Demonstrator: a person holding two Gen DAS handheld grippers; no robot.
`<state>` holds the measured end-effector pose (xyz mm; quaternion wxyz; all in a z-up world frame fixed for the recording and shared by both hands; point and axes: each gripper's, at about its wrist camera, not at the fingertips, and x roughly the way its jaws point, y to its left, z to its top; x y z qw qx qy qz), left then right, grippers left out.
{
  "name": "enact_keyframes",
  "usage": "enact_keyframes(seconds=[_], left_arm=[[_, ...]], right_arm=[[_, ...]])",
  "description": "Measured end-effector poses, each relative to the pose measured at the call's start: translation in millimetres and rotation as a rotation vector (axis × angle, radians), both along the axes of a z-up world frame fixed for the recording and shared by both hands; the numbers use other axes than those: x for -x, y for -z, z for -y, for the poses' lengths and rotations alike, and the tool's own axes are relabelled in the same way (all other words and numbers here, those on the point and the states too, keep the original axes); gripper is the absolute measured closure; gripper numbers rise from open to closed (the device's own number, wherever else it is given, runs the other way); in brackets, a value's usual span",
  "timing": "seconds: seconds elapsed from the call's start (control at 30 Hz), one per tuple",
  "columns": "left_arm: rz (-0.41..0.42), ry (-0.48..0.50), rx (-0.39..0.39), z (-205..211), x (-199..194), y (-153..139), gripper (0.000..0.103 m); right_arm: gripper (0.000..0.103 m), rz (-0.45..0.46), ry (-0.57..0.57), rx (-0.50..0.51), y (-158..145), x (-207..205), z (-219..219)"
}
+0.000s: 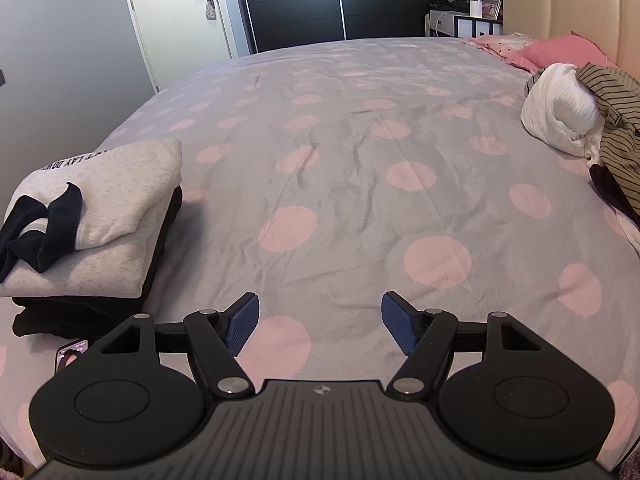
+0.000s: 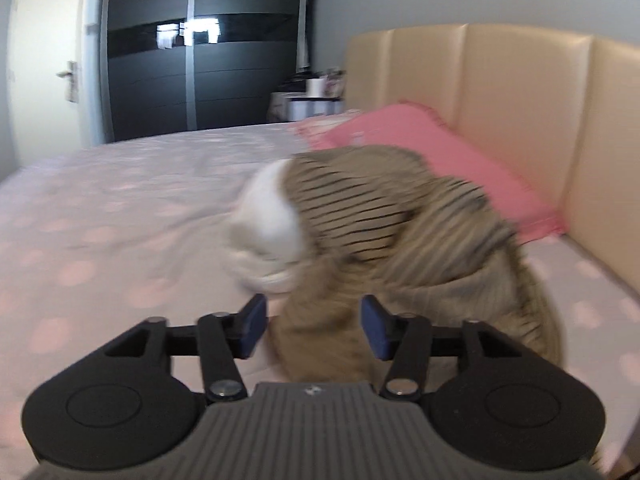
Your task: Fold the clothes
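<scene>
Both grippers stood released: the left gripper [image 1: 319, 322] empty over the bedspread [image 1: 340, 152], the right gripper [image 2: 313, 328] astride the striped garment [image 2: 420, 224]. The folded grey sweatshirt [image 1: 116, 196] read partly "LAY".

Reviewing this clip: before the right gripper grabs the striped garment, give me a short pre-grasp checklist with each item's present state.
1. Right gripper open: ok, fingers apart.
2. Striped garment between its fingers: ok, cloth lies in the gap; contact cannot tell, the picture is blurred.
3. Left gripper free: ok, open with nothing in it, above the bedspread.
4. Space to spread the garment: ok, the middle of the bedspread is bare.
5. White garment separate from the striped one: not ok, they lie bunched together.
6. Folded stack out of the way: ok, at the left edge.
</scene>
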<state>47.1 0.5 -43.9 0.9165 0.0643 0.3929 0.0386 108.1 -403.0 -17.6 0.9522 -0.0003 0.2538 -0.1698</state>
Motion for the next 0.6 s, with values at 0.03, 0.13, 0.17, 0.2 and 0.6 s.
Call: enact_keyframes(seconds=[0.03,0.13,0.17,0.2,0.6], left_arm=[[-0.006,0.001,0.001,0.5,-1.3,1.5,0.036],[-0.029,0.005,0.003,1.7,-5.2,7.3,0.036],[-0.037,0.007,0.005,2.3,-7.0,9.1,0.036],[-0.044,0.008,0.006,2.9,-8.6,10.8,0.036],[-0.069,0.016,0.01,7.2,-11.4,16.5,0.036]], right_arm=[[0.019,-0.007,0.021,0.025,4.7,-4.3,6.6],[0.019,-0.038,0.049,0.054,21.5,-16.7,23.0],[0.019,-0.05,0.052,0.055,27.5,-20.5,27.9],[0.019,-0.062,0.057,0.052,33.0,-24.8,32.8],[0.101,-0.03,0.007,-0.189,22.2,-9.0,36.0]])
